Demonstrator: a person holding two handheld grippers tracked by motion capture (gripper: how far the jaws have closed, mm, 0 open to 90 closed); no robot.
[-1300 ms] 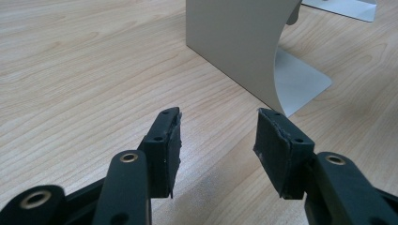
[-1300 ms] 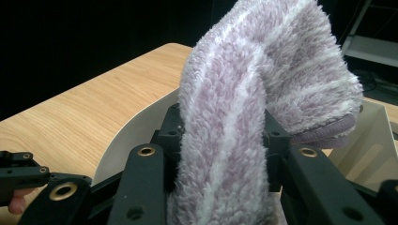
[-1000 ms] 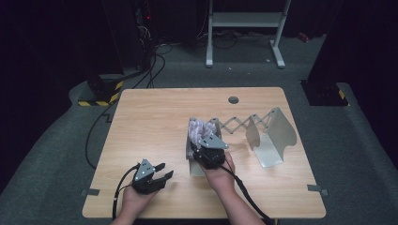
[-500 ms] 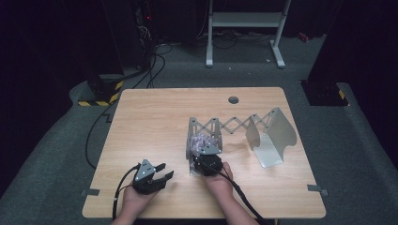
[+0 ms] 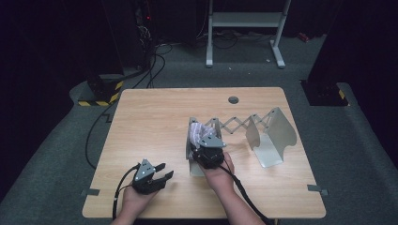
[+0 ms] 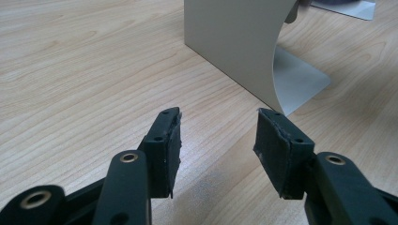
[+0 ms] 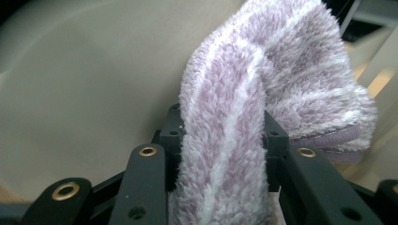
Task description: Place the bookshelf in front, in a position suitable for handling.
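Note:
A fluffy purple-and-white striped cloth (image 5: pixel 197 130) (image 7: pixel 281 61) is pinched between the jaws of my right gripper (image 5: pixel 202 140) (image 7: pixel 220 126), which is shut on it. The cloth stands up against the left end plate (image 5: pixel 190 152) (image 7: pixel 94 70) of a grey metal extending rack (image 5: pixel 234 124) in the middle of the table. My left gripper (image 5: pixel 164 171) (image 6: pixel 218 136) rests near the front left, open with nothing between its pads. It points at that same end plate (image 6: pixel 230 42).
The rack's right end plate (image 5: pixel 277 131) stands further right, joined by a scissor linkage. The wooden table (image 5: pixel 150 117) has a round cable hole (image 5: pixel 233 99) near its far edge. Cables and a stand lie on the floor beyond.
My right gripper with the cloth drew back toward the table's front, then went forward again against the rack's left plate. The left gripper has stayed put.

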